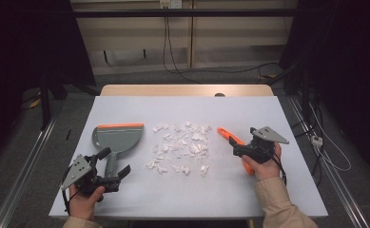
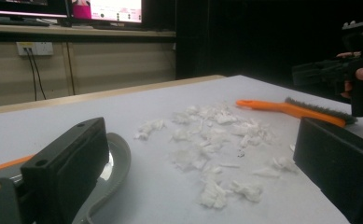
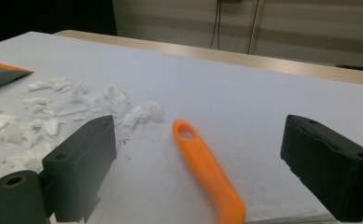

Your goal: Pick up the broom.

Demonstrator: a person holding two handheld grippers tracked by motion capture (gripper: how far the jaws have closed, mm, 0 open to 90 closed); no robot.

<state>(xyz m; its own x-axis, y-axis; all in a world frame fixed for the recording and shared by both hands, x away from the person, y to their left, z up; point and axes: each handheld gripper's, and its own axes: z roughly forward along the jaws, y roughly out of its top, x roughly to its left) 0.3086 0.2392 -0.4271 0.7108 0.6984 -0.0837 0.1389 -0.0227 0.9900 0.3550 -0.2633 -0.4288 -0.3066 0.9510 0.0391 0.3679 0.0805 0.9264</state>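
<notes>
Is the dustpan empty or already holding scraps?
Empty: the dustpan shows a bare grey tray, and the paper scraps lie on the table beside it.

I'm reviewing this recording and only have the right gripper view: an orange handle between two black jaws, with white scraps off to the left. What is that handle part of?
Observer: It belongs to a brush; the left gripper view shows dark bristles along its far end.
Operator: Is the right tool gripping it?
Observer: No. In the high view the right tool sits open over the brush, with the handle between its jaws.
Operator: Where is the other tool?
Observer: The left tool is open at the near left of the table, by the handle of a grey dustpan.
Operator: And the scraps?
Observer: The paper scraps lie scattered between the dustpan and the brush.
</notes>
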